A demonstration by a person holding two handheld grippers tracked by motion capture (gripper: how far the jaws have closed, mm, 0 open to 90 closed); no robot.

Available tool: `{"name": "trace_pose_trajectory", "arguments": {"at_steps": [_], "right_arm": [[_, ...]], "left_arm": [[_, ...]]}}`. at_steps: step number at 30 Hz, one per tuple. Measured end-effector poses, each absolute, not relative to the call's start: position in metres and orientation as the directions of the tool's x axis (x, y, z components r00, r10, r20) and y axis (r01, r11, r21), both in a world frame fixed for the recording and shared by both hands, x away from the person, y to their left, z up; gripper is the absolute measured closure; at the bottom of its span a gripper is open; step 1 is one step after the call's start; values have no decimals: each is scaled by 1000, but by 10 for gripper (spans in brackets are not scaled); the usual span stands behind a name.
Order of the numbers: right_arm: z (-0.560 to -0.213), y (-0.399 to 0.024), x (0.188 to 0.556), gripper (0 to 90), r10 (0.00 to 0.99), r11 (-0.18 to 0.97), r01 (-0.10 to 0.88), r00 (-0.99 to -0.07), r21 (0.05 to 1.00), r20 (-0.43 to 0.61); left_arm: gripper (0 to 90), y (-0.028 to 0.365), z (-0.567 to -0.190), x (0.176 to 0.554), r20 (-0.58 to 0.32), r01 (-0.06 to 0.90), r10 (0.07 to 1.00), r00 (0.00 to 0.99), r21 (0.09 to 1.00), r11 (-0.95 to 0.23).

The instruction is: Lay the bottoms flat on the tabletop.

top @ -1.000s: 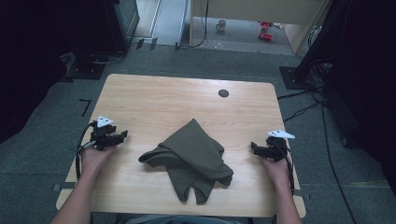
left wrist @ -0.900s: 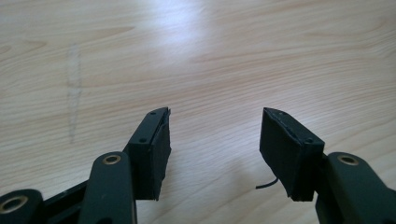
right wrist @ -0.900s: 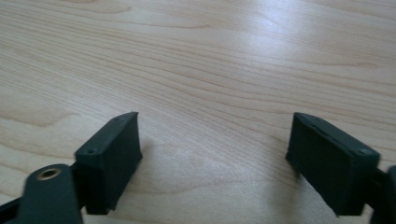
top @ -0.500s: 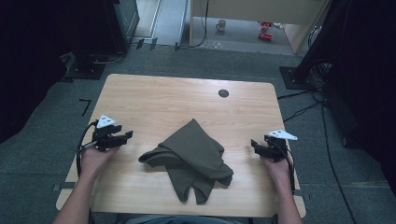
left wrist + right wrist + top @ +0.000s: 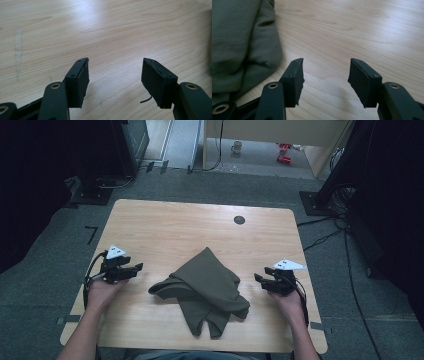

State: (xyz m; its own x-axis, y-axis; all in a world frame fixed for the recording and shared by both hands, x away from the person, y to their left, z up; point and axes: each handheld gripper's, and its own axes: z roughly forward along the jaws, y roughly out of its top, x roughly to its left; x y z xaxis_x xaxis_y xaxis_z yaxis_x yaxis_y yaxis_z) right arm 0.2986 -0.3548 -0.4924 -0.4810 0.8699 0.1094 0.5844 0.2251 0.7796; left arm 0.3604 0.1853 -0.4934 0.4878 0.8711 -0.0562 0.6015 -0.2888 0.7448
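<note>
olive crumpled cloth (image 5: 202, 287) on grainy wood table (image 5: 165, 227), left gripper (image 5: 115, 72) spreading empty, right gripper (image 5: 325, 72) narrowing, empty

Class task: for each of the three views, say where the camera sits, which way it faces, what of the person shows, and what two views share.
High view: above the person's side, looking down on the table; forearms, left gripper, right gripper.
Left gripper view: rides the left gripper, facing bare wood; open fingers.
Right gripper view: rides the right gripper, open.
Shared: the olive cloth, in high and right gripper views.
</note>
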Motion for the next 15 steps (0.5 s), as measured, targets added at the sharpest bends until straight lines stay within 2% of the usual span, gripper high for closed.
{"name": "trace_pose_trajectory", "arguments": {"at_steps": [5, 15], "right_arm": [[-485, -342, 296, 476, 850, 238, 568, -515, 788, 114], [-472, -316, 286, 461, 807, 266, 535, -578, 802, 117]], "left_arm": [[394, 190, -497, 362, -55, 615, 883, 467, 737, -280], [395, 197, -510, 369, -48, 641, 897, 439, 717, -275]]}}
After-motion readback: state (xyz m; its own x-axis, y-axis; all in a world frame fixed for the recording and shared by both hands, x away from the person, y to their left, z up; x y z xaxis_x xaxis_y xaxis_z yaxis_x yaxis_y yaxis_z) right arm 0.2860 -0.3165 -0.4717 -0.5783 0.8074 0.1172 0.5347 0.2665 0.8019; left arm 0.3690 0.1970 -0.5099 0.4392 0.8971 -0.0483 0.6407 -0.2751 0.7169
